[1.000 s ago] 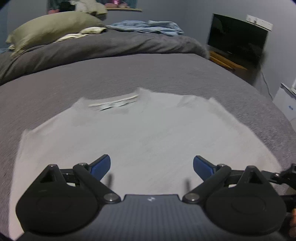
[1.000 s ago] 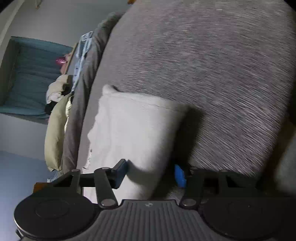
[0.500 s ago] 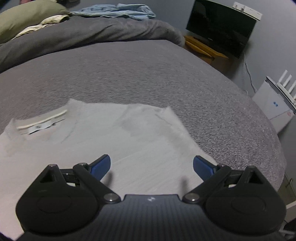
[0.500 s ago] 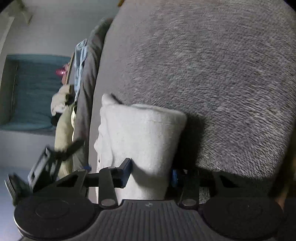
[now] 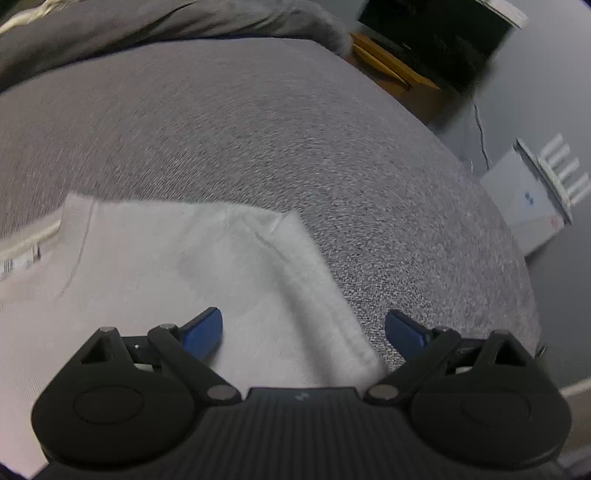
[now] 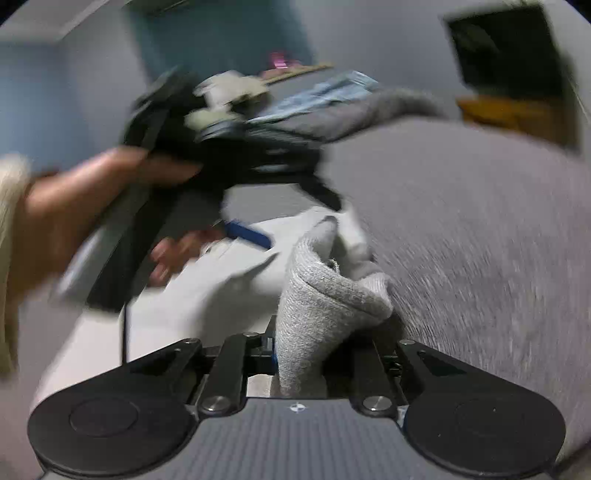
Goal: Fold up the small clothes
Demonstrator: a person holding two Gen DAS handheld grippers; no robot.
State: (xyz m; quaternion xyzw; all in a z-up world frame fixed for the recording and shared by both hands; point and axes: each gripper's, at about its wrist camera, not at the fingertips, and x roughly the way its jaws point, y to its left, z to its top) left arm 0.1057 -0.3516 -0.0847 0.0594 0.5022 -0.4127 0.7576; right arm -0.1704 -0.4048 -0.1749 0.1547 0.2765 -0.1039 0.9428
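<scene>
A small white T-shirt (image 5: 155,273) lies flat on the grey bed (image 5: 295,140), collar label at far left. My left gripper (image 5: 303,330) is open, low over the shirt's right sleeve (image 5: 314,291), one finger over the cloth and one past its edge. In the right wrist view my right gripper (image 6: 301,354) is shut on a bunched piece of the shirt (image 6: 321,306) and holds it raised off the bed. The left gripper (image 6: 236,173) and the hand holding it show blurred above the shirt there.
A rumpled dark duvet (image 5: 147,33) lies at the bed's head, with blue clothing (image 6: 325,92) on it. A dark screen (image 5: 436,40) on a wooden stand and a white router box (image 5: 532,199) stand beyond the bed's right edge.
My right gripper closed on the shirt's edge and swung round, lifting the cloth. My left gripper moved right along the shirt and down to the right sleeve, staying open.
</scene>
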